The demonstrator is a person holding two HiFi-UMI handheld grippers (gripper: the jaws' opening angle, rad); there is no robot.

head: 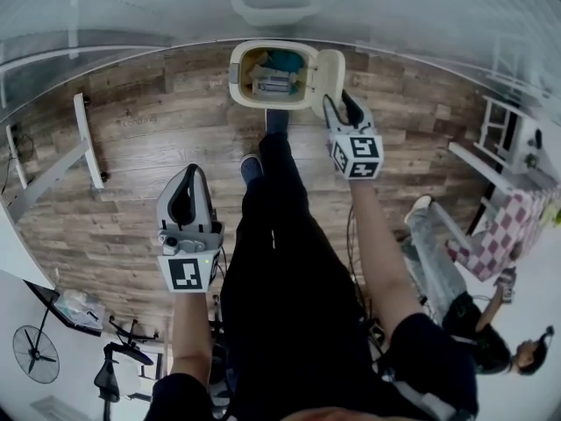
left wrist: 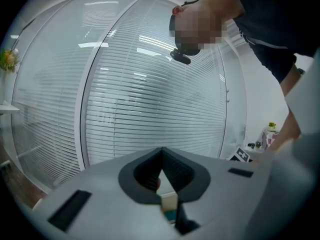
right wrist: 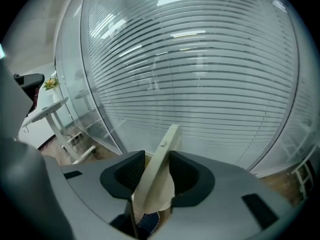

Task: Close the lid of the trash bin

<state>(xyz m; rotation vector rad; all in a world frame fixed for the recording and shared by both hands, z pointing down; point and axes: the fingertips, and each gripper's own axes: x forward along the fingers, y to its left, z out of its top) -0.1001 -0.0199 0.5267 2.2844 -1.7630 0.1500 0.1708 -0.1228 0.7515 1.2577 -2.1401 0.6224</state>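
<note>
The room is an office or lab-type workspace. Indicators: a wood-plank floor (head: 149, 156); glass partition walls (left wrist: 50, 109) fitted with horizontal blinds (left wrist: 160, 109); white desk frames (head: 85, 139) standing along the edges; a black office chair (head: 107, 380); a floor fan (head: 36, 354); a table under a checked cloth (head: 491, 239); a second person (head: 478, 340) seated to one side.

1. Head view looks steeply down from up high onto the brown wood-plank floor (head: 158, 147). The cream plastic trash bin (head: 235, 75) sits far off near the top edge.
2. Left gripper view faces roughly level at the white slatted window blinds (left wrist: 155, 94).
3. Right gripper view tilts down, super close to the bin's cream hinged lid (right wrist: 159, 169). That lid (head: 328, 75) shows in head view too, and both gripper views share the blinds (right wrist: 200, 84).
</note>
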